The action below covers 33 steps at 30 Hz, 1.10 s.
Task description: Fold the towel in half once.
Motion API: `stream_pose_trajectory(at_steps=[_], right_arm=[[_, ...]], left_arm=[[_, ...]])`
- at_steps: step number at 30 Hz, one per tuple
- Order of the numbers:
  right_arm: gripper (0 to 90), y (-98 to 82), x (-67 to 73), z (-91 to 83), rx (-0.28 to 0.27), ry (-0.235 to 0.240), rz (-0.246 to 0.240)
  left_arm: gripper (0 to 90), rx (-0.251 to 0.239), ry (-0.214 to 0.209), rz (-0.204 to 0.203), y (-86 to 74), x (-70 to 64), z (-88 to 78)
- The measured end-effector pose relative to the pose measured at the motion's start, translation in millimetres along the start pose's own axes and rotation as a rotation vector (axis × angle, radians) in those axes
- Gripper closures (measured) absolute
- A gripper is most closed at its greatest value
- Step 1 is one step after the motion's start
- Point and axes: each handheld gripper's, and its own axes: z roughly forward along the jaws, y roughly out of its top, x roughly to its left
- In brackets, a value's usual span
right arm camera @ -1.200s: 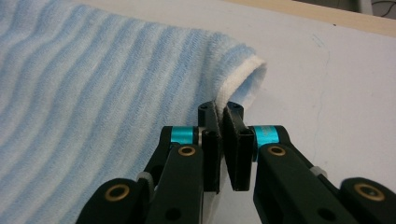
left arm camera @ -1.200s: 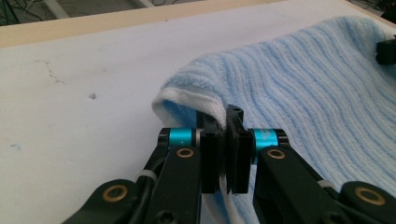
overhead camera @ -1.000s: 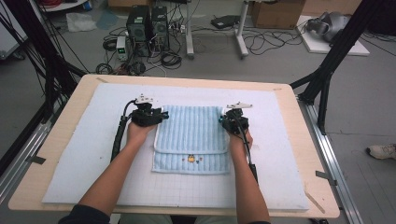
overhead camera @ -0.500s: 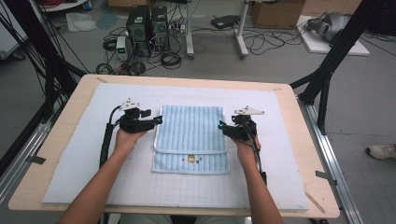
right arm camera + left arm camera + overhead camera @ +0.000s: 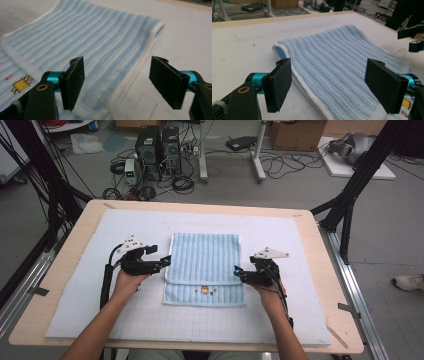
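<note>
A light blue striped towel lies folded on the white mat, with a small cartoon print on the lower layer near its front edge. My left gripper sits at the towel's left edge, and my right gripper sits at its right edge. Both point inward at the cloth. In the left gripper view the gripper has its jaws wide apart over the towel's white hem, pads off it. The right gripper likewise straddles the towel's edge without pressing. Both sets of jaws have just been opening.
The white mat covers most of the wooden table. Black frame legs stand at both sides. Computers and cables lie on the floor behind. My right gripper shows far right in the left gripper view.
Both hands have drawn back from the towel's far corners toward the near side and slightly outward. Both grippers have opened and let go of the cloth, which lies flat and folded.
</note>
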Motion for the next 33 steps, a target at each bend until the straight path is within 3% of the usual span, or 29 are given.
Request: stream_pose_trajectory(at_steps=[4, 7, 11, 14, 23, 33], right_arm=[[12.0, -5.5, 10.1, 5.0, 0.022, 0.021, -0.045], [11.8, -5.5, 13.9, 4.8, 0.041, 0.021, -0.085], [12.4, -6.4, 12.8, -0.3, 0.026, 0.023, -0.084], [21.0, -8.5, 9.2, -5.8, 0.009, 0.066, -0.047], [50.4, -10.4, -0.5, -15.6, -0.012, 0.073, -0.009], [56.7, -18.8, 4.9, 0.0, 0.086, 0.090, -0.047]], left_arm=[[22.6, -0.011, -0.003, -0.012, -4.8, -3.1, -4.6], [22.6, -0.018, 0.003, -0.014, -7.1, -4.0, -8.5], [22.6, -0.025, 0.013, -0.020, -9.3, -3.2, -11.4], [22.6, -0.016, 0.012, -0.017, -12.4, -3.9, -12.3], [22.7, 0.004, -0.004, -0.010, -15.7, -6.2, -10.6], [23.8, 0.014, -0.005, -0.012, -16.8, -5.3, -9.6]])
